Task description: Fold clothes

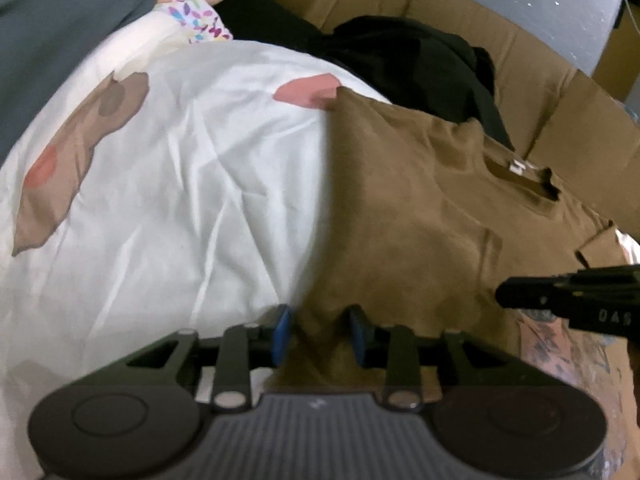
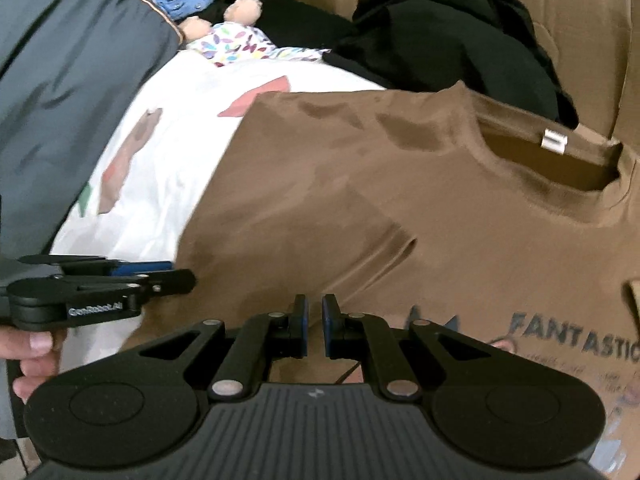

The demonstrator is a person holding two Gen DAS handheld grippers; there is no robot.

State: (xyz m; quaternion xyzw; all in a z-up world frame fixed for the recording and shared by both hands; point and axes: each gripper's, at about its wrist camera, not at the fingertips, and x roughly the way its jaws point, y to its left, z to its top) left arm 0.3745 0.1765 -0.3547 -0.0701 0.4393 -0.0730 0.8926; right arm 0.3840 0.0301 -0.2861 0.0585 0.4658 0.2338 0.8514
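Brown tee (image 2: 360, 200) is spreading toward upper right w/ collar there, both grippers at its bottom-centre edge: left gripper (image 1: 320, 334) parted around a fabric bunch, right gripper (image 2: 314, 320) nearly together, gripping nothing I can see.

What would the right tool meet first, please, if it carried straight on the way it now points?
Most likely the brown cotton T-shirt spread on the bed: the right tool points down onto its chest fabric, though how near it is I cannot judge.
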